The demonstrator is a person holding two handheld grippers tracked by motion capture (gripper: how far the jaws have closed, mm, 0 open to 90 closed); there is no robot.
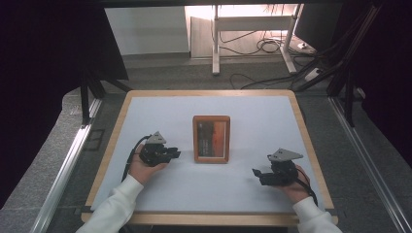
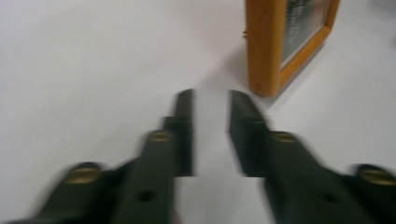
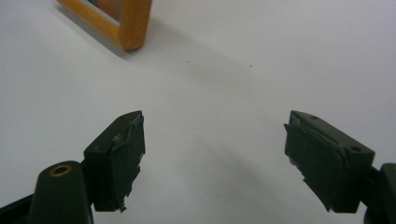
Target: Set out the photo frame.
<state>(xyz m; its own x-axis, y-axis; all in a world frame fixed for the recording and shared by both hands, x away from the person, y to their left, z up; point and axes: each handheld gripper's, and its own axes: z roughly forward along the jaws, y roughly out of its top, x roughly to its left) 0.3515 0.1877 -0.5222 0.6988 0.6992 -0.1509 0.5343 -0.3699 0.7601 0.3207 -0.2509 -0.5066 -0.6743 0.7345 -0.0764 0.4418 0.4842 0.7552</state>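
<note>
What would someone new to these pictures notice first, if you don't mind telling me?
The wooden picture frame lying flat at the middle of the white table draws the eye first. Next come the two black grippers flanking it: the left gripper close beside the frame's left edge, its fingers a narrow gap apart, and the right gripper nearer the person, off the frame's near right corner, its fingers spread wide. Neither holds anything.

Both gripper views crop the wooden picture frame; its photo stays unreadably blurred.
</note>
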